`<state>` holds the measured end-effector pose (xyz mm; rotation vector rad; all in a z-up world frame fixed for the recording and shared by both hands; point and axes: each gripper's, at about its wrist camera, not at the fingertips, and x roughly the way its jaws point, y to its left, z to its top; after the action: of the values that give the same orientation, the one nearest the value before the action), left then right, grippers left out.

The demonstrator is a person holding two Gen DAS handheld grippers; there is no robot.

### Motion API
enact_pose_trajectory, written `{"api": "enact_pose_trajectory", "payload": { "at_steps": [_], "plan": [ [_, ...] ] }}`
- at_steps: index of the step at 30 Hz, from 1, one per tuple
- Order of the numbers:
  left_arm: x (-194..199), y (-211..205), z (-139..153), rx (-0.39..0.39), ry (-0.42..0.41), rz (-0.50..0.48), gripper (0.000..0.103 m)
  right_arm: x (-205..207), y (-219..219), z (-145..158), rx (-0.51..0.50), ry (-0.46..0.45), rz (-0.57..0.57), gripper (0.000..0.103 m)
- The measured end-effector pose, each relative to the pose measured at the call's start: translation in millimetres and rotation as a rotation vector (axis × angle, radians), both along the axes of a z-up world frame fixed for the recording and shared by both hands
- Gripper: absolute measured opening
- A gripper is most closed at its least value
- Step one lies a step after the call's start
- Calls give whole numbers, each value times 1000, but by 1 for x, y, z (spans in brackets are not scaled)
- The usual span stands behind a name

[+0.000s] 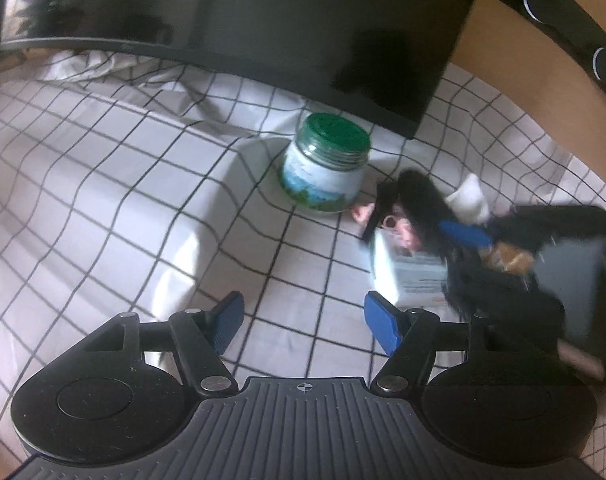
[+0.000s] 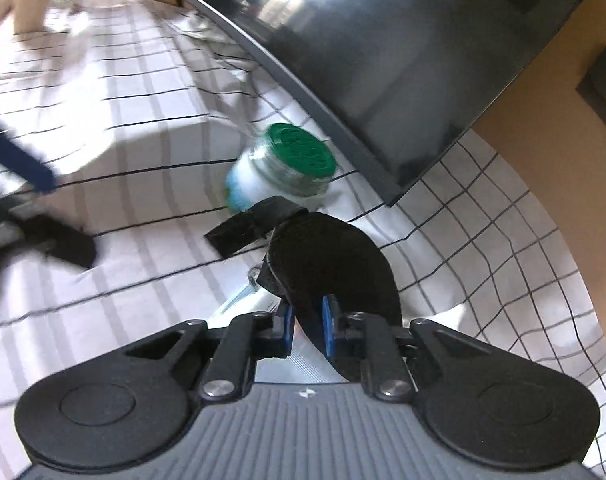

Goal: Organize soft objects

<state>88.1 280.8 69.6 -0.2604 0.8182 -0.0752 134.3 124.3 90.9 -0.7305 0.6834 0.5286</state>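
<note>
Two grippers are at work: the right gripper (image 2: 307, 330) is pinched tight on a black-haired doll (image 2: 335, 268) just in front of the green-lidded jar (image 2: 281, 170), so picking-up seems underway; next comes lifting clear. The left gripper (image 1: 303, 322) hangs wide open, empty.

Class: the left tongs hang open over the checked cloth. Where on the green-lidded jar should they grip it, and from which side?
Grip the jar across its white body, just under the green lid, coming from the near side where bare cloth leaves room. It stands upright and round, so opposite walls suit flat pads. The doll crowds its right, so keep the left tongs off that side.
</note>
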Motion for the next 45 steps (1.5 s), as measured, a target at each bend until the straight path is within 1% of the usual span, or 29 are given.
{"api": "enact_pose_trajectory", "payload": {
  "at_steps": [4,7,10,13,14,16,17,18,19,21,22,24,25,28,31,33,35,37,39,41,42,45],
  "plan": [
    [4,-12,5,0,-14,-34,72,-28,-15,5,11,30,20,15],
    [7,-22,7,-1,-20,-64,72,-47,-27,1,-9,23,33,15],
    [12,-31,9,-6,-24,-91,72,-59,-39,4,1,60,18,19],
    [17,-37,11,-57,-51,-131,72,-72,-54,14,54,108,7,20],
    [19,-38,11,-87,-63,-149,72,-77,-59,18,72,116,8,26],
    [25,-41,10,-127,-68,-179,72,-86,-69,28,108,125,0,79],
    [29,-43,8,-143,-64,-195,72,-89,-75,32,131,110,-9,84],
    [33,-45,7,-156,-53,-206,72,-93,-81,37,154,93,-19,85],
    [36,-49,5,-168,-43,-218,72,-95,-86,41,166,94,-29,85],
    [42,-57,0,-186,-11,-268,72,-95,-97,44,195,125,-61,85],
    [43,-63,-3,-170,3,-292,72,-95,-103,45,215,143,-82,85],
    [45,-75,-9,-105,20,-334,72,-94,-113,45,245,173,-129,85],
    [46,-79,-12,-87,26,-349,72,-93,-118,43,253,182,-158,85],
    [53,-87,-20,-94,43,-384,72,-81,-128,34,287,209,-256,85],
    [61,-92,-29,-93,63,-409,72,-62,-136,26,355,230,-375,85],
    [66,-96,-35,-106,83,-426,72,-46,-137,16,371,239,-434,85],
    [68,-96,-37,-134,101,-439,72,-34,-136,5,357,249,-459,83],
    [65,-97,-35,-157,100,-458,66,-30,-136,-5,328,259,-466,78],
    [64,-98,-34,-182,104,-477,42,-31,-136,-14,294,263,-461,75],
    [66,-103,-38,-219,133,-495,32,-37,-136,-19,281,263,-439,75],
    [67,-107,-42,-241,151,-504,31,-40,-135,-20,279,249,-423,74],
    [72,-118,-49,-240,189,-507,30,-48,-133,-21,255,207,-386,75]
  ]
}}
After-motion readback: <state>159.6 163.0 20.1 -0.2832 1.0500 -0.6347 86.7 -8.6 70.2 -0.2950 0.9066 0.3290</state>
